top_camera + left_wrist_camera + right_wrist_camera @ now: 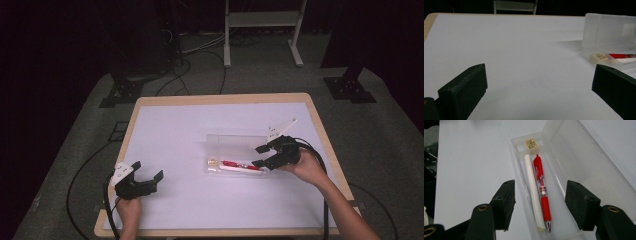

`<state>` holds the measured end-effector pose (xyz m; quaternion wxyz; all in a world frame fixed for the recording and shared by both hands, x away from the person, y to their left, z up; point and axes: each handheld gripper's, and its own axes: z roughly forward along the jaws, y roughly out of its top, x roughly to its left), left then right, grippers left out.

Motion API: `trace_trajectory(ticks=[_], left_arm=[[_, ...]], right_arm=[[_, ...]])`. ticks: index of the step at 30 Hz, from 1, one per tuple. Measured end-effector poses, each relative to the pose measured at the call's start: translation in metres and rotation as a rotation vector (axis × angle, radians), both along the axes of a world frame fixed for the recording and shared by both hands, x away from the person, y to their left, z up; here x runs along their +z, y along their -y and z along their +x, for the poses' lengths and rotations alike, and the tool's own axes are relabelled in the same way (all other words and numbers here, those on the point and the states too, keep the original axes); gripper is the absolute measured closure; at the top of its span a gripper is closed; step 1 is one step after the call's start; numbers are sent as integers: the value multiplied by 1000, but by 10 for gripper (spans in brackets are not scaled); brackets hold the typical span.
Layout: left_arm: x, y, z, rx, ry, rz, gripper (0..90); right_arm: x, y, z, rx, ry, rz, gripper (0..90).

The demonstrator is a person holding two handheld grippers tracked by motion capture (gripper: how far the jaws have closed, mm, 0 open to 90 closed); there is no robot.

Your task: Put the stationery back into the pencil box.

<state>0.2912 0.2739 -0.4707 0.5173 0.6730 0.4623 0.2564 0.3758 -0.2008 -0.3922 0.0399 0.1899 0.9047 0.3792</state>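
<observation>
Open clear pencil case (pixel 564 170) in the middle of the white table (pixel 175 130), right gripper (pixel 540 202) spread above it.

The case is light, stiff, slippery plastic; its raised lid stands beside the tray. Inside, a red pen (pixel 542 190) lies against a white stick (pixel 532 190): thin, smooth, best pinched mid-barrel. Left gripper (pixel 539 92) waits spread, well apart.

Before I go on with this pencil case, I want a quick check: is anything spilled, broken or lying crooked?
Nothing stands out. The clear case lies open with its lid raised, and the red pen and white stick lie side by side inside it. The right tongs are open over them, touching nothing.
</observation>
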Motion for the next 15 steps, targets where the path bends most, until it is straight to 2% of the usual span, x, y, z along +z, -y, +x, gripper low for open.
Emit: trace_trajectory(ticks=[15], left_arm=[[0,1,1,1,-3,11,0]], right_arm=[[-10,28,-8,-35,-22,-16,395]])
